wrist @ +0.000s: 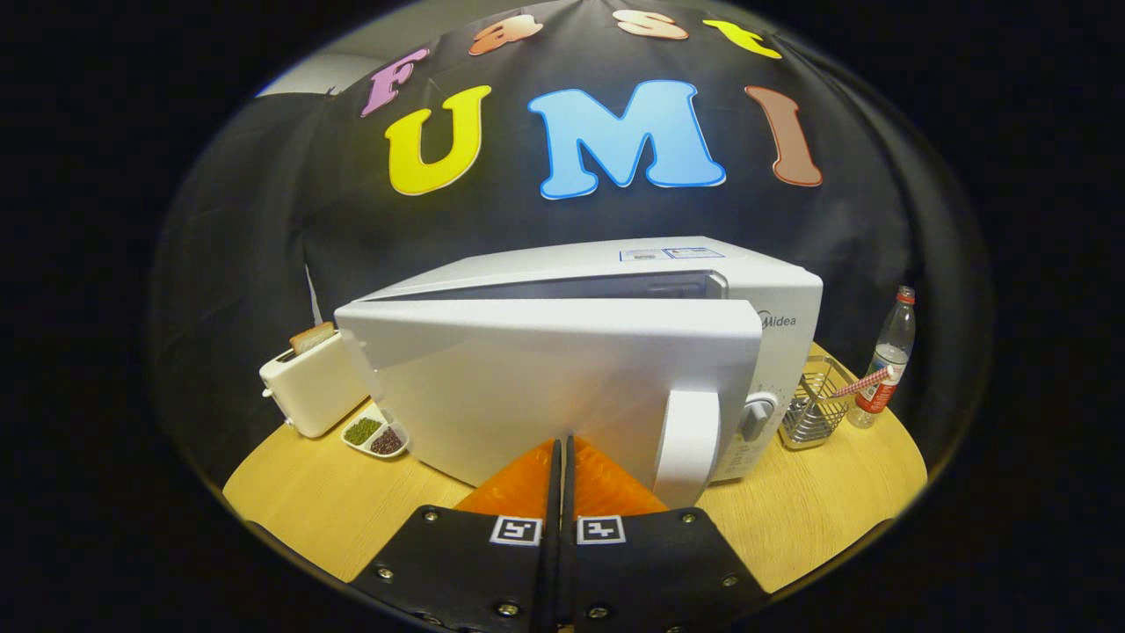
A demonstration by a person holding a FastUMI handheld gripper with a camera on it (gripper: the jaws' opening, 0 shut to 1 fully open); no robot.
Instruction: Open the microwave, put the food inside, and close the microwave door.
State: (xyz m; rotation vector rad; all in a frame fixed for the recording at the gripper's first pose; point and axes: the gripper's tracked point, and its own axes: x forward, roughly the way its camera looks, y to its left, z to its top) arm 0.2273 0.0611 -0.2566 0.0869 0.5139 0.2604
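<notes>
With the tongs [562, 457] pinched together on nothing, tips look to be right against the microwave door [545, 387], ajar just ahead. Rigid, smooth, swings easy. Better hooked by the handle [688, 444], just right of the tips. Can't make out food anywhere.

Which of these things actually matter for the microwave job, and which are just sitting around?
Part of the job:
- microwave
- its door, partly open
- tongs, fingers together, tips at the door

Just lying about:
- toaster with bread
- dish of beans
- wire basket
- bottle
</notes>
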